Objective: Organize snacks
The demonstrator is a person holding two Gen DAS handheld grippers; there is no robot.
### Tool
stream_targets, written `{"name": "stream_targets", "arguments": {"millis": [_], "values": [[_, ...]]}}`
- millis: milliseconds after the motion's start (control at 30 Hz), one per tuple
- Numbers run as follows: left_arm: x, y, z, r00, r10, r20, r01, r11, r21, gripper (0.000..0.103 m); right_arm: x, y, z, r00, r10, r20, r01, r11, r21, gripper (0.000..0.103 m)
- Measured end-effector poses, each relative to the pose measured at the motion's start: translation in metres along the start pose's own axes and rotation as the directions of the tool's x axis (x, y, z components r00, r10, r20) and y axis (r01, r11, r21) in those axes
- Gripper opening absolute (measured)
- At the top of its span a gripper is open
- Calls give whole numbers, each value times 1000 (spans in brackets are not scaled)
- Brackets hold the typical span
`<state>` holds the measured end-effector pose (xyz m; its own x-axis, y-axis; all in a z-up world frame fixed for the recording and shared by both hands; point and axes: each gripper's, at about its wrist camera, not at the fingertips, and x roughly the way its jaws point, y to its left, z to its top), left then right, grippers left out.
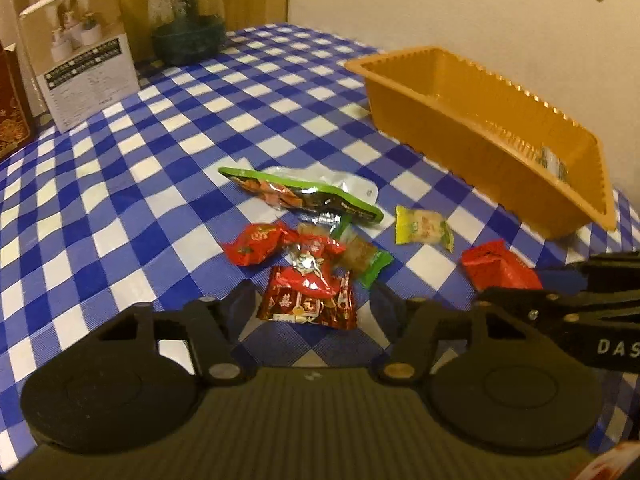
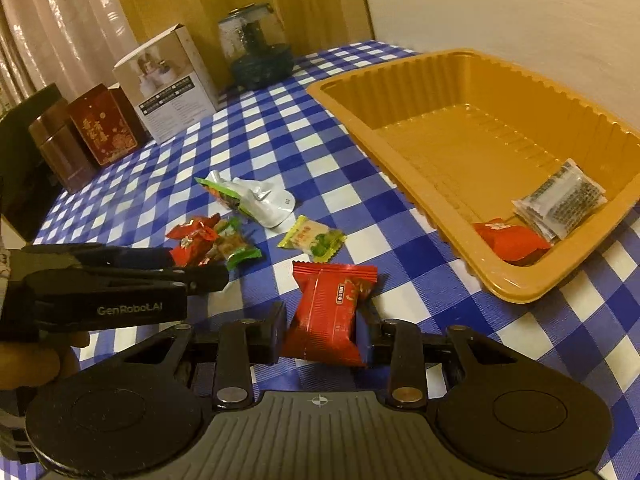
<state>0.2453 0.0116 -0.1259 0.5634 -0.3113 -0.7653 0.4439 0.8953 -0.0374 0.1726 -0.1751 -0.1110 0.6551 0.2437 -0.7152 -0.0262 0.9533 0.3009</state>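
Several wrapped snacks lie on the blue checked cloth. My left gripper (image 1: 312, 304) is open around a red packet with gold print (image 1: 308, 300), its fingers either side, apart from it. Beyond lie a red candy (image 1: 256, 242), a long green packet (image 1: 300, 194) and a yellow-green packet (image 1: 424, 226). My right gripper (image 2: 322, 328) has its pads against a red square packet (image 2: 328, 312) on the cloth. The orange tray (image 2: 516, 292) holds a red packet (image 2: 508, 240) and a clear grey packet (image 2: 564, 200). The tray also shows in the left wrist view (image 1: 452, 120).
At the table's back stand a white box (image 1: 80, 52), a glass jar (image 1: 186, 16) and dark red tins (image 2: 104, 128). A wall rises behind the tray. The left gripper shows in the right wrist view (image 2: 200, 270).
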Motion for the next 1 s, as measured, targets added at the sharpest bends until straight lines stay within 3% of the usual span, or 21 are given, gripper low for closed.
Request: {"name": "stream_targets", "arguments": {"millis": [67, 167, 300, 567, 1000], "values": [[1, -3, 0, 1000, 12, 2, -12, 1000, 20, 56, 0, 0, -1, 1000, -2, -3, 2, 1000, 3, 36], [-2, -2, -1, 1000, 24, 3, -24, 1000, 0, 42, 0, 0, -1, 1000, -2, -2, 2, 1000, 3, 36], [-9, -1, -6, 999, 30, -22, -31, 999, -24, 36, -1, 0, -2, 1000, -1, -3, 1, 1000, 5, 36], [-34, -4, -26, 998, 34, -58, -40, 994, -101, 35, -12, 1, -6, 1000, 4, -7, -4, 1000, -4, 36], [-95, -21, -34, 997, 62, -47, -71, 974, -216, 35, -52, 3, -20, 1000, 19, -3, -19, 999, -48, 36]]}}
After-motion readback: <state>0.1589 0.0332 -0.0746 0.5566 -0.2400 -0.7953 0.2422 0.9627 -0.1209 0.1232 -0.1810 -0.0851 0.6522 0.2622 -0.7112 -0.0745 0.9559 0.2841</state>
